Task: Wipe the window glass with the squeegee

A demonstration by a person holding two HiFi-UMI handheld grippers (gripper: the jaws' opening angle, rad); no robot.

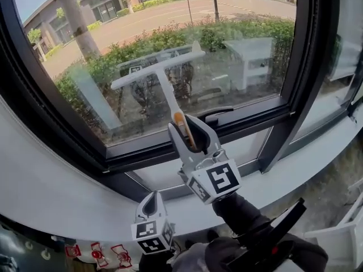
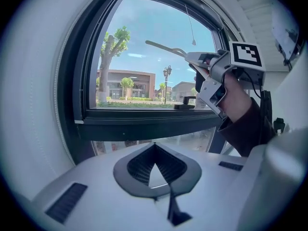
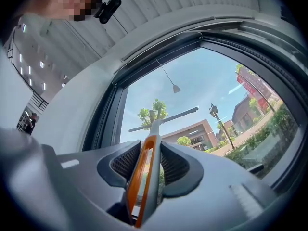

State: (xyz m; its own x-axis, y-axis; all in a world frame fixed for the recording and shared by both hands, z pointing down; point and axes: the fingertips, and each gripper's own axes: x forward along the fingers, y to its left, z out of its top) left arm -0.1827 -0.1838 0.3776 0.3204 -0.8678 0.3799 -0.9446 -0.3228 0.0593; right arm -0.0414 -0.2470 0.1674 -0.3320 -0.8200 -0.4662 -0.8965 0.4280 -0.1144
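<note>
The right gripper stands in the middle of the head view, its jaws clamped on the handle of the squeegee. In the right gripper view the orange-edged handle sits upright between the two ribbed pads, with the shaft running away from the camera to the crossbar. In the head view the white blade lies across the upper middle of the frame, its left end lower than its right, close against the glass. Whether the blade actually touches the pane cannot be told. A hand in a dark sleeve holds this gripper, seen at the right of the left gripper view.

The left gripper hangs low in the head view, below and left of the right gripper and over the pale sill. Its jaws are closed tip to tip with nothing between them, and only a small gap shows between the pads.

A dark window handle lies on the lower frame, just right of the right gripper's jaws. Trees, hedges and a building show through the glass.
</note>
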